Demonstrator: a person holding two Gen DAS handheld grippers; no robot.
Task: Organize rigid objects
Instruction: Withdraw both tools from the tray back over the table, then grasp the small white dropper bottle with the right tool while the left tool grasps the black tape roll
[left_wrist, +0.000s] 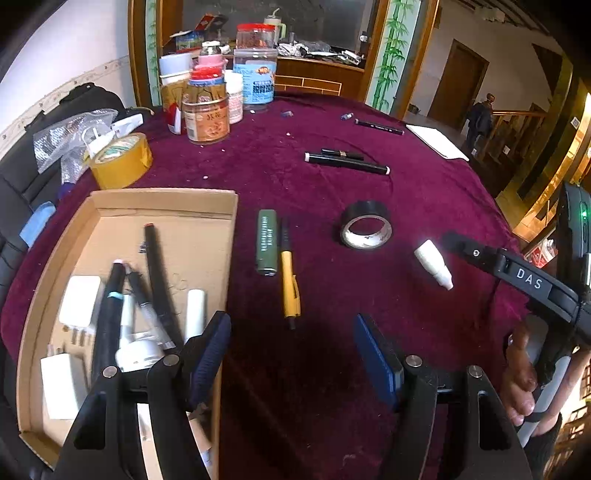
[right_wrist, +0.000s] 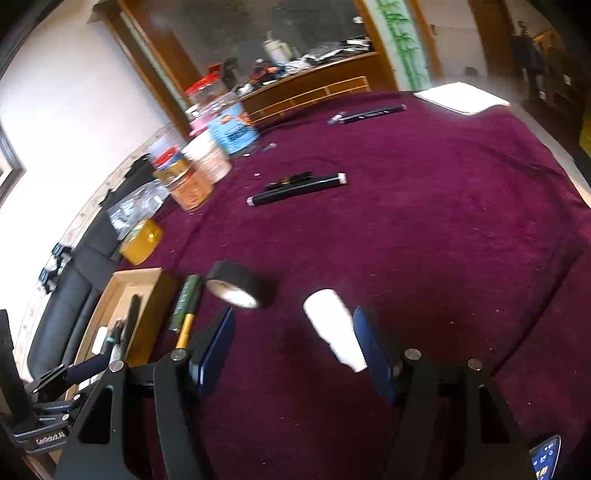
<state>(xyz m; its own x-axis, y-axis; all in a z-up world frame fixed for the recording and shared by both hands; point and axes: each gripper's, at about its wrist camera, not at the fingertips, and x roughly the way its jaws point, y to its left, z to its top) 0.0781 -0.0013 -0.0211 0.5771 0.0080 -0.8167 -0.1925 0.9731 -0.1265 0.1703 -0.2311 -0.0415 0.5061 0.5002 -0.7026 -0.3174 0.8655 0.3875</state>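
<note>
Right wrist view: right gripper (right_wrist: 293, 345) jaws apart, empty, small white bottle (right_wrist: 334, 328) lying on tabletop (right_wrist: 424, 229) at 1 o'clock of it, likely light, rigid, slick plastic, so grab mid-body; left gripper (left_wrist: 291, 354) also spread, empty.

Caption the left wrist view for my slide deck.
Open left gripper hovers over maroon cloth beside a cardboard tray of pens.

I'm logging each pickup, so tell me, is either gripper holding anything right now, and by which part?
Nothing is held. The left gripper is open over bare cloth; the right gripper is open, with the white bottle lying beside its right finger, ungripped.
</note>
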